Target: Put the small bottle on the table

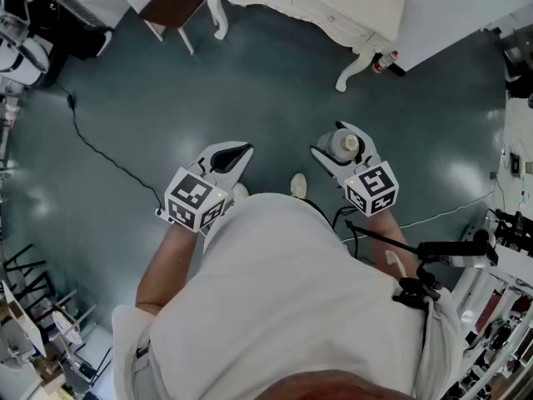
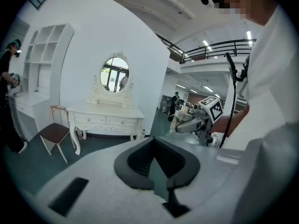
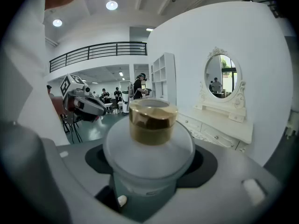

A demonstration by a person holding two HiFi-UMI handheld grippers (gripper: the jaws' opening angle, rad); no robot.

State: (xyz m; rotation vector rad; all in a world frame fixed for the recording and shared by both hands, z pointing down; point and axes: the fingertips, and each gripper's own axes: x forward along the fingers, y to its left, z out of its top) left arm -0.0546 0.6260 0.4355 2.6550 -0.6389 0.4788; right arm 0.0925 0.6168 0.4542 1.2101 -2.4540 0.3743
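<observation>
My right gripper (image 1: 342, 142) is shut on the small bottle (image 1: 344, 145), a frosted white bottle (image 3: 148, 149) with a gold cap (image 3: 153, 121), held upright between the jaws. My left gripper (image 1: 236, 153) is shut with nothing in it, its dark pads (image 2: 140, 160) meeting. Both grippers hang in front of the person above the dark green floor. The white dressing table (image 1: 312, 5) stands ahead at the top of the head view, well away from both grippers. The left gripper view shows the table (image 2: 107, 118) at the wall, with the right gripper (image 2: 183, 123) and bottle (image 2: 179, 120) off to the right.
A brown-seated chair (image 1: 172, 5) stands left of the table. A black cable (image 1: 98, 151) runs across the floor at the left. A small bottle (image 1: 385, 62) lies by the table's right leg. Stands and gear (image 1: 491, 265) crowd the right edge. An oval mirror (image 2: 115, 74) tops the table.
</observation>
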